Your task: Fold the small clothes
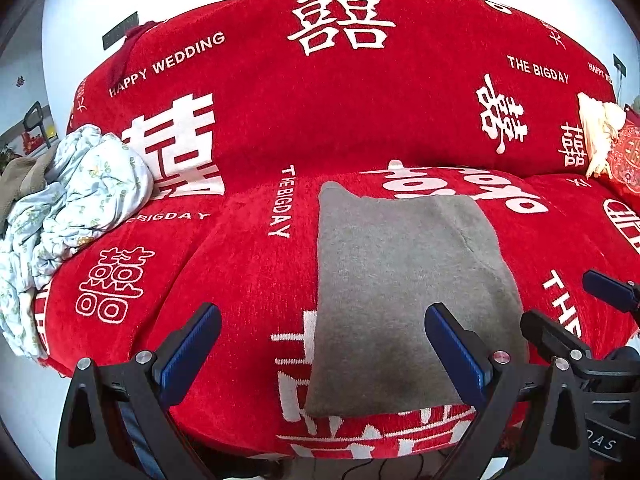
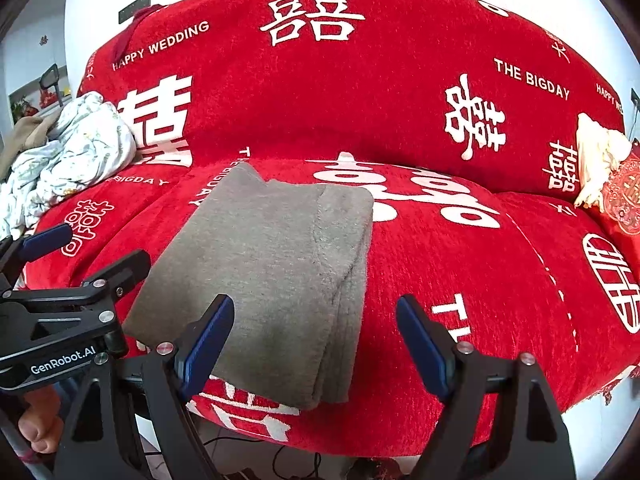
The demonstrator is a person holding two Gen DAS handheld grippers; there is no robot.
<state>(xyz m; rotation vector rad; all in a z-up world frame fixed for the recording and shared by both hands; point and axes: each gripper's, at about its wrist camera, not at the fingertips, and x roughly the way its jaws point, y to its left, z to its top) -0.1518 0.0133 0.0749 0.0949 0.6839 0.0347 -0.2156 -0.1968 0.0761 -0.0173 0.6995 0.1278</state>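
Grey fleece garment [image 1: 404, 300], folded into a long soft rectangle, lies flat on the seat of the red sofa cover with white wedding characters [image 1: 256, 132], its near end close to the front edge of the seat. In the right wrist view the same garment [image 2: 280, 272] shows stacked layers along its right side, so I judge that at least one fold is already made.

Both tongs are spread wide and pinch nothing. The left gripper [image 1: 320, 344] hovers above the near left part of the garment, with one of its blue pads [image 1: 452, 344] over the cloth and the other over the red cover. The right gripper [image 2: 316, 340] hovers at the near right edge of it.

What could go wrong: the fleece is thick and layered, so a pinch may catch only the top layer and pull the fold open. The cover under it is also soft, and a deep pinch could take the cover together with the garment. As the near end lies by the seat edge, a pull forward may let it slide off.

Around it, a crumpled pale floral cloth [image 1: 68, 204] lies at the left end of the seat and a cream tasselled cushion [image 1: 600, 136] at the right end, both well apart from the garment. Nothing stands between the tongs and the garment.
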